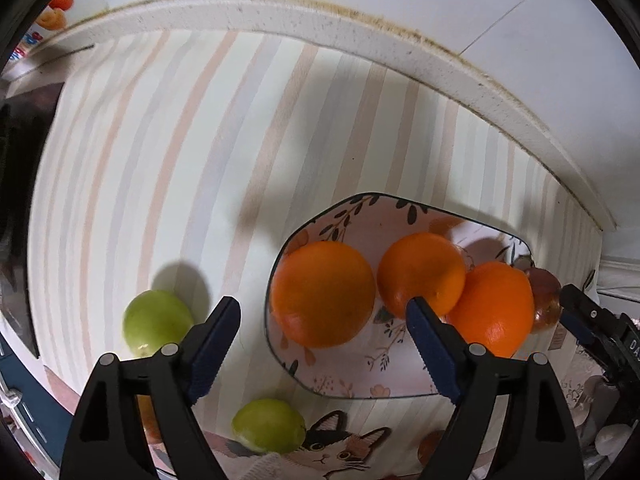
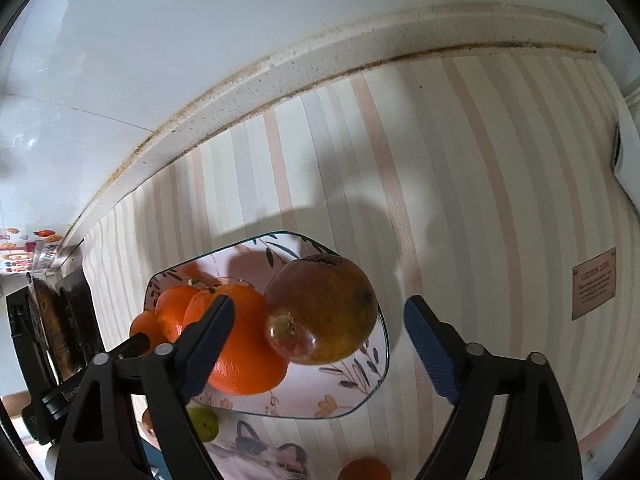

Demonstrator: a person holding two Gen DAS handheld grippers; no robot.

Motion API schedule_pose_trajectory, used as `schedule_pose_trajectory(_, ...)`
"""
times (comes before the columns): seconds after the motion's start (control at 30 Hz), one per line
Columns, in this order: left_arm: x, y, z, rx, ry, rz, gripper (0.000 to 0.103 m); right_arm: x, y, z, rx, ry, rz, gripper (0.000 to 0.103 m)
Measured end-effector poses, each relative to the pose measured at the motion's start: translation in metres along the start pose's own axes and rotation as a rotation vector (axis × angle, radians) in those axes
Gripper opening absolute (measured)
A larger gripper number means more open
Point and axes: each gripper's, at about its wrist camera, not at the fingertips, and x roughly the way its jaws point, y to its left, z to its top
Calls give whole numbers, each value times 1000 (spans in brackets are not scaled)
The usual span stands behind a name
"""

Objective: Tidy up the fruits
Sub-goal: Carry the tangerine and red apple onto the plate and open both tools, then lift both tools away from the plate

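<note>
- My left gripper (image 1: 322, 346) hangs over the floral octagonal plate (image 1: 400, 380), jaws spread wide and holding nothing.
- Three round oranges (image 1: 323, 294) lie on that plate, the two at the right touching each other; a reddish-brown pomegranate (image 2: 322, 314) rests on the plate against the nearest orange.
- My right gripper (image 2: 320, 346) hovers just above the pomegranate, jaws open and empty.
- Two green round fruits (image 1: 157, 322) sit off the plate on the counter's pastel striped cloth (image 1: 180, 160), to its left.
</note>
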Motion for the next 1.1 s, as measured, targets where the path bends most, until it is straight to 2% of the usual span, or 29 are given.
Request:
schedule_pose_trajectory(0.13,-17,-3,-15,22,-54,28,84,-20,10,-19,-90,-34,-35,92)
schedule_pose_trajectory(0.37,-45,-5,-50,69,-126,40,84,-47,27,-79,-257,-93,-105,92)
schedule_pose_trajectory(0.53,-57,-15,-79,88,-178,30,84,-64,31,-118,-302,-123,-113,92)
schedule_pose_trajectory(0.77,-79,-20,-114,112,-249,26,84,-92,38,-156,-336,-187,-112,92)
schedule_pose_trajectory(1.1,-118,-27,-156,167,-350,18,84,-137,48,-197,-367,-267,-92,92)
